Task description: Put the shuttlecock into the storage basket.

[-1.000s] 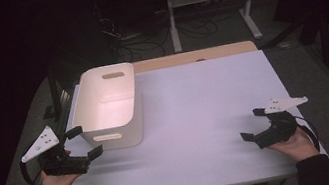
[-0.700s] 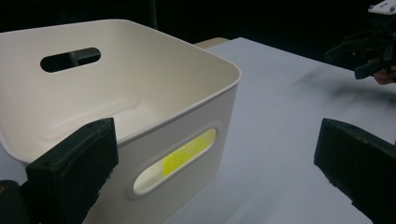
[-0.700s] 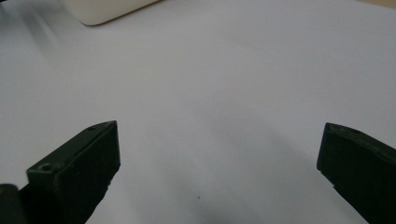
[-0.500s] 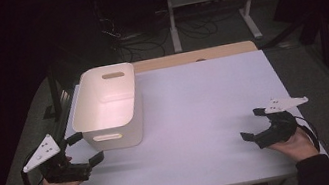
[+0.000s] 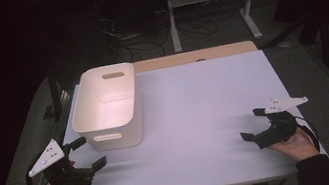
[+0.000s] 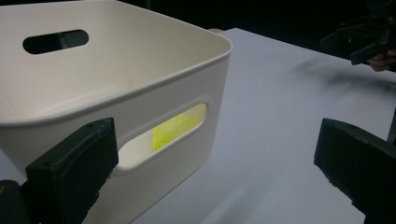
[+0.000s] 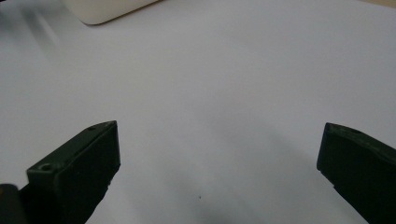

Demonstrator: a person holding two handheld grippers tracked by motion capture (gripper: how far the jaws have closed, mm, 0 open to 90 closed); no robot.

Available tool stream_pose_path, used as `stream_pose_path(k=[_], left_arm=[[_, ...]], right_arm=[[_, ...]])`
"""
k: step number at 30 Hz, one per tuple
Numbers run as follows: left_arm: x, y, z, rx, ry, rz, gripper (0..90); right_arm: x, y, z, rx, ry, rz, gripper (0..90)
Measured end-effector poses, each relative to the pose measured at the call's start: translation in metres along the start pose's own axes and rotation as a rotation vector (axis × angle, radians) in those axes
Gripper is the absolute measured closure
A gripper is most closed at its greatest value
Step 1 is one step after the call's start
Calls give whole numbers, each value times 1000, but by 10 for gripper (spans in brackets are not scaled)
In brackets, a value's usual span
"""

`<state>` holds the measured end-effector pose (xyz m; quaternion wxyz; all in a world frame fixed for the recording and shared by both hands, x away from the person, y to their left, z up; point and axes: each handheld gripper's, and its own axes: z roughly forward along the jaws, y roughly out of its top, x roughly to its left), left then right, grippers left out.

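While both grippers gape empty | bin (image 5: 109, 107) sits just ahead of left gripper (image 5: 84, 154) | right gripper (image 5: 254, 124) far off

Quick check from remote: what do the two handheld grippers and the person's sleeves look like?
Both the left gripper and right gripper are black, with blocky fingers, a pale grey three-cornered plate on top and a black cable. Sleeves are dark.

The bin (image 6: 140, 79) looked like smooth cream plastic with a soft sheen. The surface (image 5: 207, 116) was matt and white, with bare wood at its far edge (image 5: 192, 56). Both grippers' jaws looked matt black.
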<state>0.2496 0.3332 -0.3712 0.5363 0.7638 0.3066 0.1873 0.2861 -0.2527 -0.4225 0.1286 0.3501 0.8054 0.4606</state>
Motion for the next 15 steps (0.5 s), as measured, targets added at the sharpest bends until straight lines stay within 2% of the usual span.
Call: stream_pose_path(k=[7,15], left_arm=[[1,-6,4,12,-31,-16,0],[4,-13,6,28,-30,-25,0]], right_arm=[[0,0,0,-1,1,0,0],[0,0,0,0,2,-2,0]])
